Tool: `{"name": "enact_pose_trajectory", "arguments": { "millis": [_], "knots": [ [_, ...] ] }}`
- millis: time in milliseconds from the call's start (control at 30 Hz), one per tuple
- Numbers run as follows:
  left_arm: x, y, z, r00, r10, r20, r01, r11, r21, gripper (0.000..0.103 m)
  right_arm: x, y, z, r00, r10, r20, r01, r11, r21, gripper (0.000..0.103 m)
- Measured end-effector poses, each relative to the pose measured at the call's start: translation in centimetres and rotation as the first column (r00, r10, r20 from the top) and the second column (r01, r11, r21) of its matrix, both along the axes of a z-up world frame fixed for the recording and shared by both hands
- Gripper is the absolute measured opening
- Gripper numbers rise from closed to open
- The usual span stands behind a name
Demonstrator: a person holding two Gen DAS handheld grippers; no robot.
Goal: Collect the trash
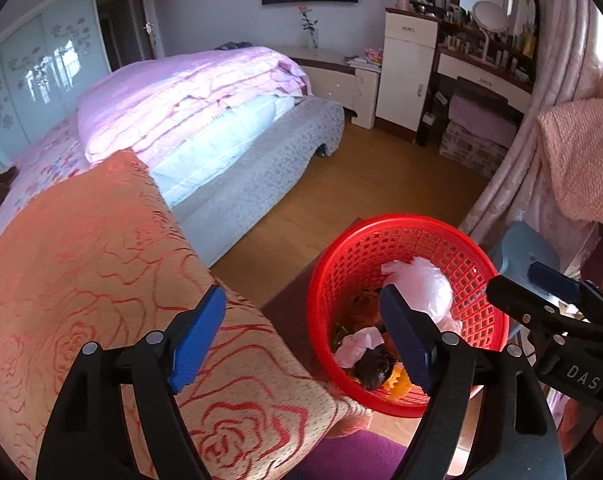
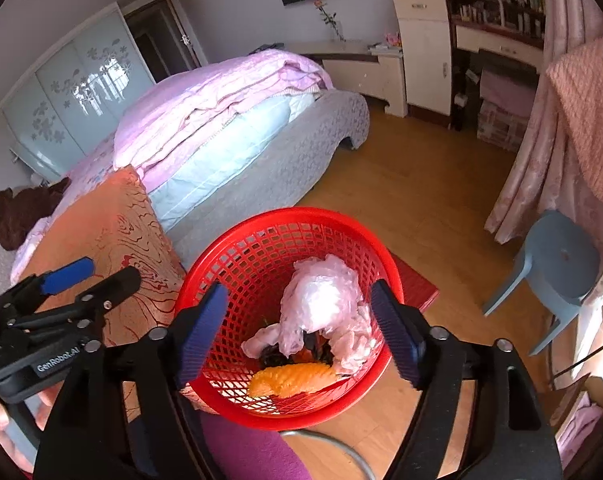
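Left gripper [image 1: 303, 338]: we hold it open, empty.
Right gripper [image 2: 299, 330]: open above our red basket [image 2: 237, 236].
Basket: pink bag [image 2: 325, 300] inside.

Bedroom, L wrist view: left gripper [image 1: 303, 338] jaws spread wide w/ nothing between, over red basket [image 1: 453, 240] holding pink bag [image 1: 425, 286] & scraps. Rose-print cushion [image 1: 101, 280] near left; bed [image 1: 205, 96] far left; right gripper [image 1: 541, 284] at right edge.

Glossy red plastic lattice basket [image 2: 237, 264], crinkled thin plastic bag [image 2: 325, 300] (translucent), smooth wood floor [image 2: 421, 200]
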State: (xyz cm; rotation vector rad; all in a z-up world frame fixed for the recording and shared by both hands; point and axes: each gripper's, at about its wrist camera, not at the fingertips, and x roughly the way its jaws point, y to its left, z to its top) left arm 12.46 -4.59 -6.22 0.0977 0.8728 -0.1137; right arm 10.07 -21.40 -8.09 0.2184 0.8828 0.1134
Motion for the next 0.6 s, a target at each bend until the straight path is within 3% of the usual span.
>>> {"name": "enact_pose_trajectory", "arguments": {
  "millis": [267,600],
  "knots": [
    [-2.5,1.6,1.7,0.996,0.037,0.076,-0.039,0.999,0.016,0.084,-1.4,1.1,1.8,0.995,-0.016,0.099,0.024,0.996,-0.08,0.092],
    [-6.5,3.9,4.0,0.978,0.084,0.19,-0.094,0.995,0.044,0.09,-4.3,3.4,4.1,0.983,-0.009,0.184,0.036,0.989,-0.141,0.096]
  ]
}}
